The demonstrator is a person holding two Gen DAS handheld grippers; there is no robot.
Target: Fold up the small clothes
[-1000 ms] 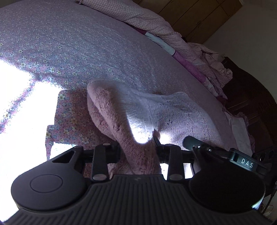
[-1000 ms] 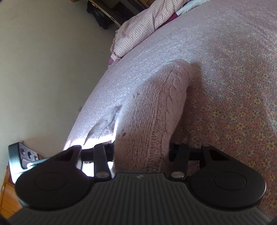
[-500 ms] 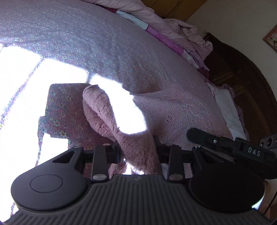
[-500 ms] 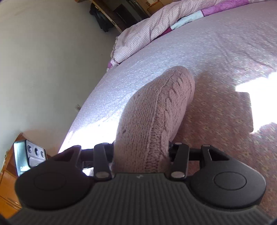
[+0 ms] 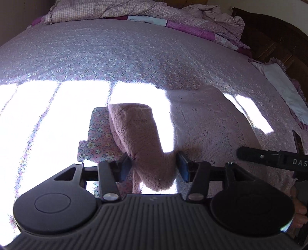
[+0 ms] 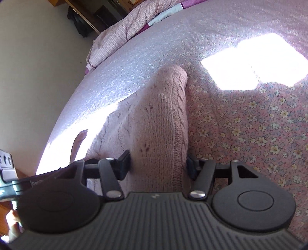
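A pink knitted sweater [image 5: 211, 123] lies spread on the floral bedsheet [image 5: 115, 53]. A rolled-over fold of it [image 5: 142, 138] rises between the jaws of my left gripper [image 5: 154, 161]. Those jaws are opening and the pads stand just clear of the knit. In the right wrist view the cable-knit fold [image 6: 163, 119] runs up between the jaws of my right gripper [image 6: 156, 159], which are also opening with the wool loose between them. The two grippers sit side by side over the sweater's near edge.
A crumpled quilt and pillows [image 5: 173, 17] line the far edge of the bed. A dark wooden headboard [image 5: 269, 38] stands at the right. Bright sun patches [image 5: 48, 107] cover part of the sheet. A wall and the floor [image 6: 38, 67] border the bed's left side.
Both grippers carried the sweater's edge across the bed, and the fold now lies further over. Their jaws have widened, loosening from the knit they were clamping.
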